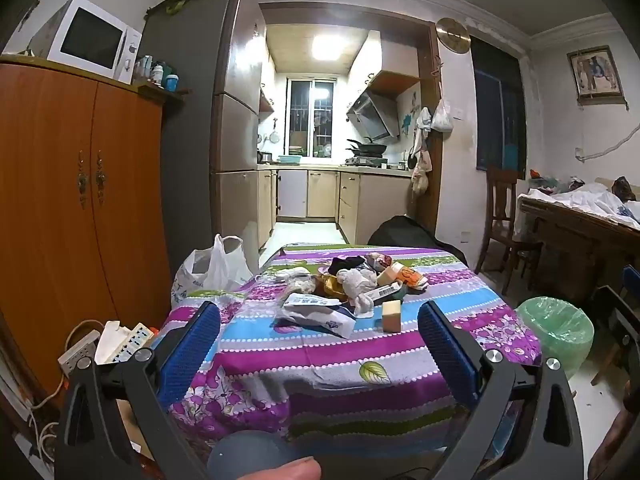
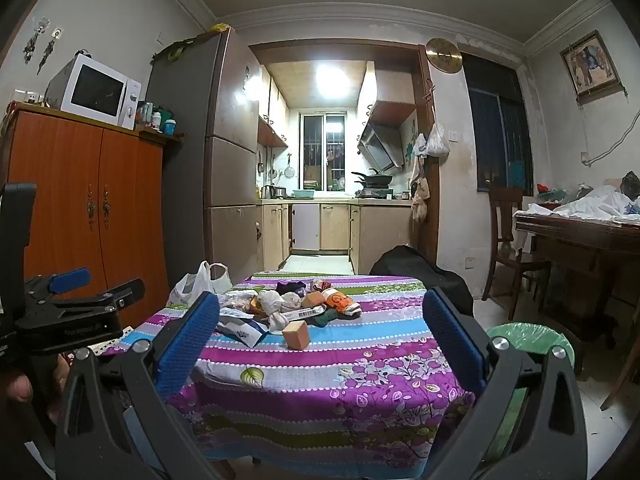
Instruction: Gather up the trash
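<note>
A pile of trash (image 1: 352,284) lies on the far middle of the table with the striped floral cloth (image 1: 320,364): crumpled tissues, wrappers, a white tissue pack (image 1: 320,316) and a tan block (image 1: 391,316). The pile also shows in the right wrist view (image 2: 296,308), with the tan block (image 2: 297,335) nearest. A bin lined with a green bag (image 1: 556,332) stands on the floor right of the table; it also shows in the right wrist view (image 2: 528,340). My left gripper (image 1: 320,340) is open and empty, short of the pile. My right gripper (image 2: 320,336) is open and empty too.
An orange cabinet (image 1: 80,208) with a microwave (image 1: 94,40) stands at the left. A white plastic bag (image 1: 212,268) sits at the table's left edge. A dark bag (image 2: 420,276) lies behind the table. A chair (image 1: 504,220) and a cluttered wooden table (image 2: 580,240) stand at the right.
</note>
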### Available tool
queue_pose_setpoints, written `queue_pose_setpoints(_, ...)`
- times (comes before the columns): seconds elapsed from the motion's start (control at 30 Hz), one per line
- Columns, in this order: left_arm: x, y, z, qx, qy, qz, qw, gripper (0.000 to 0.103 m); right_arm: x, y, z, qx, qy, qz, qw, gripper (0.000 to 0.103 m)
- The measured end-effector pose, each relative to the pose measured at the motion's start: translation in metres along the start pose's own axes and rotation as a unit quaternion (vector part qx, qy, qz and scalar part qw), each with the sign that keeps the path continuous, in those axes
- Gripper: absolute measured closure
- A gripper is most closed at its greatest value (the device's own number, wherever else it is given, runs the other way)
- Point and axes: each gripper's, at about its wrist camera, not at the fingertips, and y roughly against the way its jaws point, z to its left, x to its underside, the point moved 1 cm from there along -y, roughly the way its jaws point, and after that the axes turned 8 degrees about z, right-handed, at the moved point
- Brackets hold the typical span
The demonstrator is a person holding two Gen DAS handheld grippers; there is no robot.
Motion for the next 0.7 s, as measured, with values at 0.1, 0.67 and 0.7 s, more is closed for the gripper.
queue_pose_setpoints(0.1,0.000,0.001,0.001,0.000,-0.001,0.000,1.0000,0.005,0.000,0.001,0.000,-0.001,-0.001,-0.004,1.000,0.005)
queue_pose_setpoints(0.67,0.001,-0.001,-0.011,0.012,-0.016,0.004,0.9998,0.005,0.000,0.000,-0.002,-0.001,-0.002,-0.001,1.000,0.005)
queue_pose_setpoints(0.7,0.002,-0.001,-0.012,0.012,-0.016,0.002,0.9998,0.005,0.001,-0.001,-0.001,-0.001,-0.002,-0.001,1.000,0.005)
